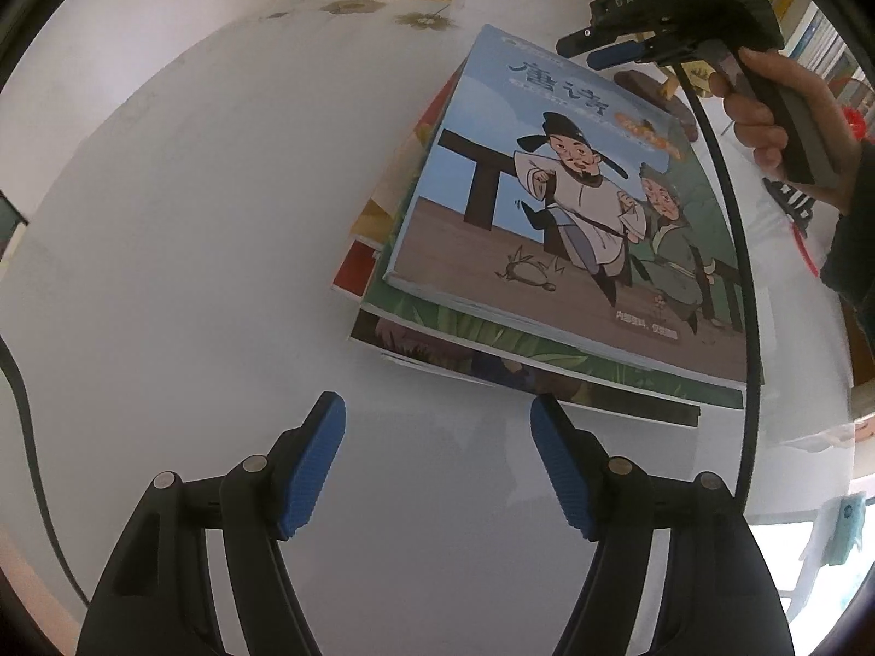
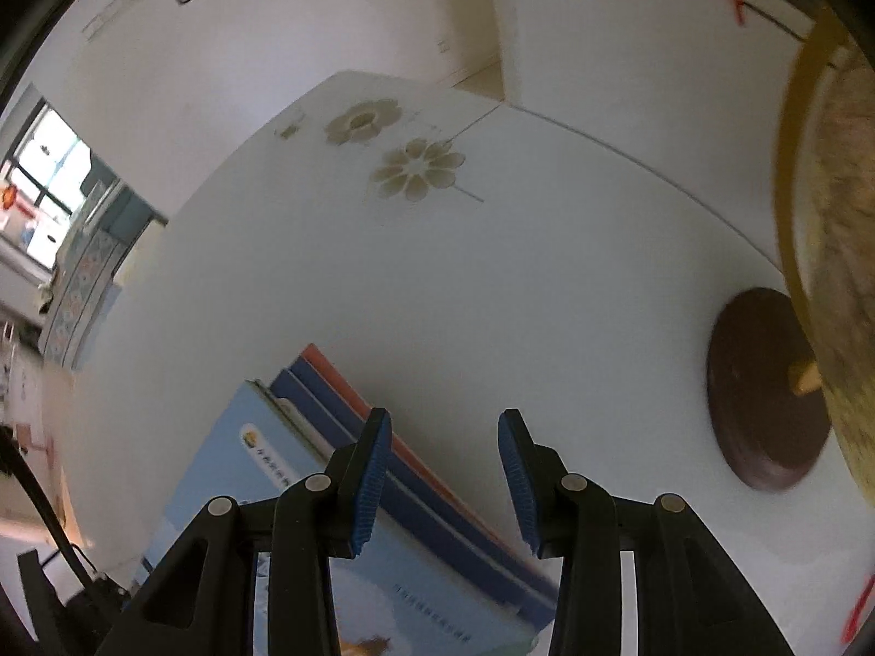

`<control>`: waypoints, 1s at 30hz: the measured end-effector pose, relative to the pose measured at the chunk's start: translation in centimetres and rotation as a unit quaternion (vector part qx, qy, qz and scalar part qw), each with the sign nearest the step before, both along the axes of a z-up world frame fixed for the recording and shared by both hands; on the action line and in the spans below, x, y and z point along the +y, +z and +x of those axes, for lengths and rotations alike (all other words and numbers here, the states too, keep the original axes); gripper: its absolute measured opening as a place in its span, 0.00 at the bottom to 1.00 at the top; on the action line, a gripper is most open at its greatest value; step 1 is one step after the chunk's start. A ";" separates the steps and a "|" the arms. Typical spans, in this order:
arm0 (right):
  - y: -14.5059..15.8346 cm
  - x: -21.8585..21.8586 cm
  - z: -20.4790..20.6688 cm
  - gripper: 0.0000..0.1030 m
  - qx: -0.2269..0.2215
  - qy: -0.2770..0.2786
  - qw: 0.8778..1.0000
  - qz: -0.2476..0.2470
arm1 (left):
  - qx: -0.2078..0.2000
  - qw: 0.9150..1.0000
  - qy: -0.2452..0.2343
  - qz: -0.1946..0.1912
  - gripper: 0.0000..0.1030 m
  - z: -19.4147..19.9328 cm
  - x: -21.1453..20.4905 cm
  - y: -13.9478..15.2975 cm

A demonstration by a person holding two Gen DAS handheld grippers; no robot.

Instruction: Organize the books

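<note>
A loose stack of picture books [image 1: 547, 229] lies on the white table [image 1: 191, 218]. Its top book has a blue cover with two cartoon figures. My left gripper [image 1: 437, 404] is open just in front of the stack's near edge, with nothing between its blue pads. A hand holds my right gripper [image 1: 588, 52] over the stack's far corner. In the right wrist view, the right gripper [image 2: 445, 421] hangs with its jaws part open and empty. The light blue book [image 2: 246, 481] and the darker covers under it lie below its left finger.
A globe [image 2: 836, 218] on a round brown base [image 2: 765, 388] stands on the table right of the stack. Flower decals [image 2: 415, 169] mark the far tabletop. A black cable [image 1: 727, 218] hangs past the books. A bookshelf [image 1: 820, 27] fills the upper right.
</note>
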State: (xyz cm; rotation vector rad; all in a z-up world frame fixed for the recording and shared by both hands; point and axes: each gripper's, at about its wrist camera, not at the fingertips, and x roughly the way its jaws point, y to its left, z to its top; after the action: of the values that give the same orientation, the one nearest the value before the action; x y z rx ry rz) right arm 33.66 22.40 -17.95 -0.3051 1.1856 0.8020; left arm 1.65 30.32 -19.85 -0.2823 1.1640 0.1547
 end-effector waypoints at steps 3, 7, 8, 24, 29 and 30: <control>-0.9 -0.2 0.7 0.38 0.007 0.009 1.000 0.002 | 0.012 1.000 0.006 0.005 0.67 0.2 -0.3 0.1; -1.8 -0.2 1.0 0.38 0.022 0.019 1.000 -0.002 | 0.018 1.000 0.010 0.002 0.67 0.5 -0.3 0.2; -1.9 -0.3 1.1 0.38 0.024 0.020 1.000 0.001 | 0.019 1.000 0.011 0.004 0.67 0.5 -0.4 0.2; -1.9 -0.5 1.1 0.38 0.042 0.029 0.998 0.037 | 0.022 1.000 0.004 0.000 0.67 2.5 -0.7 0.1; -2.2 -0.2 1.0 0.38 0.045 0.030 0.997 0.047 | 0.021 1.000 0.009 -0.020 0.68 2.3 -0.1 -0.2; -2.2 -0.2 1.1 0.38 0.046 0.027 0.997 0.048 | 0.019 1.000 0.006 -0.021 0.68 2.3 -0.1 -0.2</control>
State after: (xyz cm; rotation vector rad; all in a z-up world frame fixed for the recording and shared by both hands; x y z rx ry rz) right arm 34.74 22.16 -20.15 -0.2229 1.2256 0.9250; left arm 3.94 30.25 -20.07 -0.3255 1.2051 0.1475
